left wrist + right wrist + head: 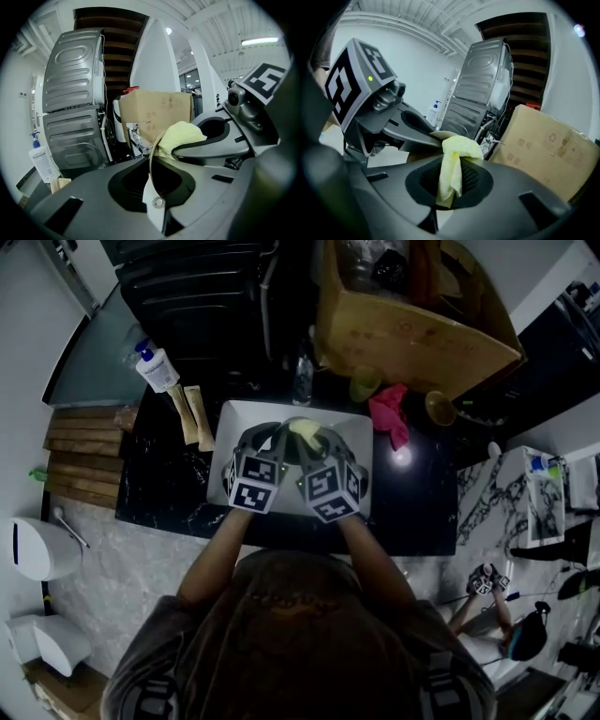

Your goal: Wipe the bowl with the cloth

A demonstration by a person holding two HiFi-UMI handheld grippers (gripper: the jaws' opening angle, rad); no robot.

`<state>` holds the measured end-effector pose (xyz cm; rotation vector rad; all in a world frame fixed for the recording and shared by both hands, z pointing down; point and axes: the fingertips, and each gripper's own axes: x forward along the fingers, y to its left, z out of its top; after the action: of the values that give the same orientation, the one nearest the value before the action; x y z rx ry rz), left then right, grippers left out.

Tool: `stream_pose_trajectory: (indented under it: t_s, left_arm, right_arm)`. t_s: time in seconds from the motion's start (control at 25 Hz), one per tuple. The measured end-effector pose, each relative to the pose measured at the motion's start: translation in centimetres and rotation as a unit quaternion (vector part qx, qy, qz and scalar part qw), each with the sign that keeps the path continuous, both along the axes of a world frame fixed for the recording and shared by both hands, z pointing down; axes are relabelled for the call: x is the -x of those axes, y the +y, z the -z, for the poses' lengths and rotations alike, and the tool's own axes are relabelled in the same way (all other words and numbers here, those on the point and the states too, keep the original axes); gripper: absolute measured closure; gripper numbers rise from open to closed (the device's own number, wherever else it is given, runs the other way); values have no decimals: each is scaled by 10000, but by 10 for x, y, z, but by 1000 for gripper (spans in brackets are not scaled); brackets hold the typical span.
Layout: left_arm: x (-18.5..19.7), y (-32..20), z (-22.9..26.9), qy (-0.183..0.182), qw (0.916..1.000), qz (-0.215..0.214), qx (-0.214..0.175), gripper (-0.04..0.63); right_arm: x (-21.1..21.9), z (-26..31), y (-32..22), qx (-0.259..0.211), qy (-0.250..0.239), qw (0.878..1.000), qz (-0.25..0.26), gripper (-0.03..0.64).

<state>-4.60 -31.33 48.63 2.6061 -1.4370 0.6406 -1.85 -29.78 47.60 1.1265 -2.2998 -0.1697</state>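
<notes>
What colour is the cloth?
Pale yellow. The cloth shows best in the right gripper view.

Black marble counter (159, 488) holds a white sink (239, 413), cardboard box (403, 338) behind

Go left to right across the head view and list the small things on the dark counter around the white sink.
Pump bottle → two tan oblong packs → green cup → pink rag → yellowish cup.
</notes>
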Motion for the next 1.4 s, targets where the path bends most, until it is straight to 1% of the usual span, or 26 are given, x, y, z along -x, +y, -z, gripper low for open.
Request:
stream_pose_trajectory:
  t_s: [0.12, 0.2, 0.32, 0.4, 0.48, 0.6, 0.68, 0.76, 0.92, 1.04, 1.2, 1.32, 1.4]
  left_arm:
    - [1, -1, 2, -9, 10000, 47, -43, 566]
    - [3, -2, 3, -31, 10000, 65, -69, 563]
    - [6, -3, 2, -55, 9999, 76, -55, 563]
    - [7, -3, -1, -73, 9999, 81, -21, 563]
    - [7, -3, -2, -59, 10000, 78, -5, 563]
    - [6, -4, -2, 16, 10000, 74, 14, 563]
    - [5, -4, -2, 30, 10000, 50, 48, 565]
    - [5, -3, -5, 21, 10000, 49, 79, 566]
    - [10, -4, -7, 51, 9999, 125, 81, 568]
    - [24, -7, -9, 118, 9993, 285, 194, 572]
    - [45, -11, -18, 260, 9977, 495, 372, 574]
    - [60, -13, -26, 314, 9963, 606, 521, 577]
    - [69, -12, -32, 354, 9951, 653, 647, 577]
  right_arm:
    - [-4, -7, 0, 147, 88, 9998, -58, 598]
    - [-5, -17, 3, 341, 196, 9992, -21, 598]
    - [-3, -34, 12, 715, 347, 9967, 163, 598]
    - [0, -45, 20, 974, 337, 9942, 317, 598]
    - [8, -54, 29, 1256, 125, 9906, 533, 598]
    - [26, -55, 41, 1643, -669, 9798, 925, 598]
    - [34, -53, 45, 1754, -1077, 9727, 1070, 598]
    - [37, -52, 46, 1759, -1195, 9706, 1125, 598]
    - [35, -53, 47, 1757, -1164, 9704, 1177, 598]
    - [28, -54, 48, 1775, -1216, 9698, 1146, 598]
    - [7, -53, 49, 1855, -1515, 9663, 948, 598]
    - [-22, -61, 44, 1907, -1625, 9663, 588, 598]
    - [-48, -70, 41, 1993, -1741, 9642, 171, 598]
